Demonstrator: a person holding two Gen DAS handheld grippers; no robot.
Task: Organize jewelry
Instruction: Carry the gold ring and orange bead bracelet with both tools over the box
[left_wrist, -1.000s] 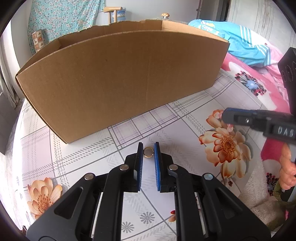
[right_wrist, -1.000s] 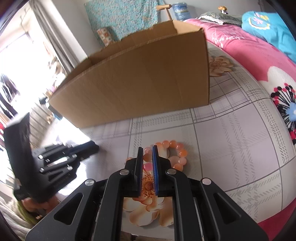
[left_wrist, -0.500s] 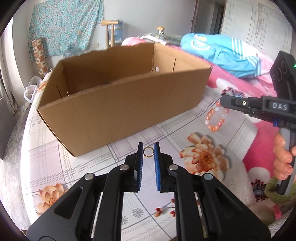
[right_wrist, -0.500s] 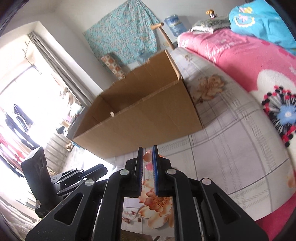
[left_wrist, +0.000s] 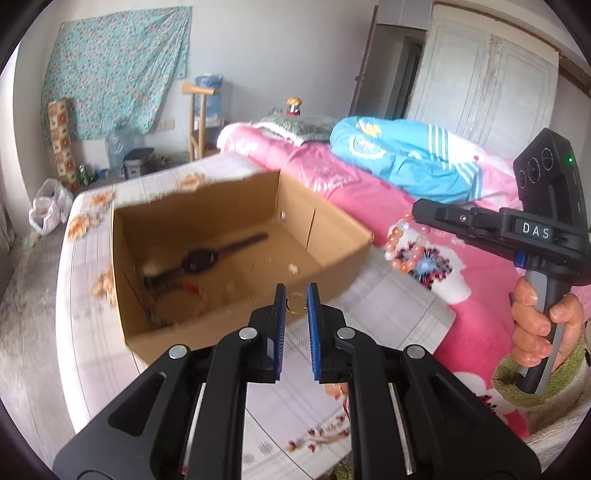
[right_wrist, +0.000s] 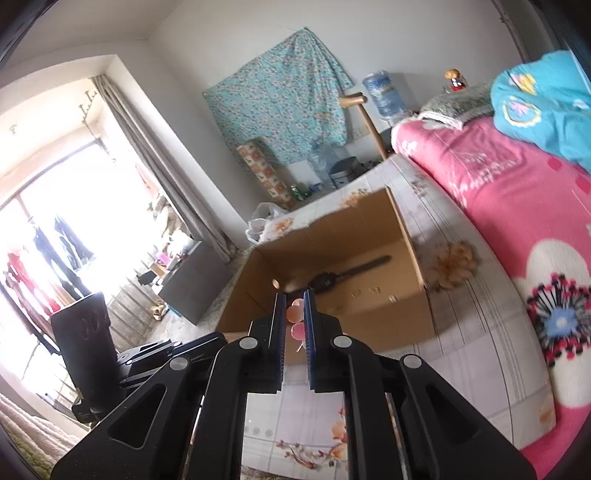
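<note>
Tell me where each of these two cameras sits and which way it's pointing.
Left wrist: rides the left gripper, looking along its fingers over the gold ring into the cardboard box; the right gripper, its bead bracelet and right hand show.
Right wrist: rides the right gripper, facing the box and window.
Shared: box, black watch, bed.

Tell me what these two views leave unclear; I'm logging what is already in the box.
- Small items on the cardboard box floor: motion blur in the left wrist view, too small in the right wrist view.
- Watch strap's near end: blurred, lost among dark clutter.
- Bead bracelet in the right wrist view: mostly hidden between the right gripper fingers.
- Ring details: too small, held in the left gripper.
</note>
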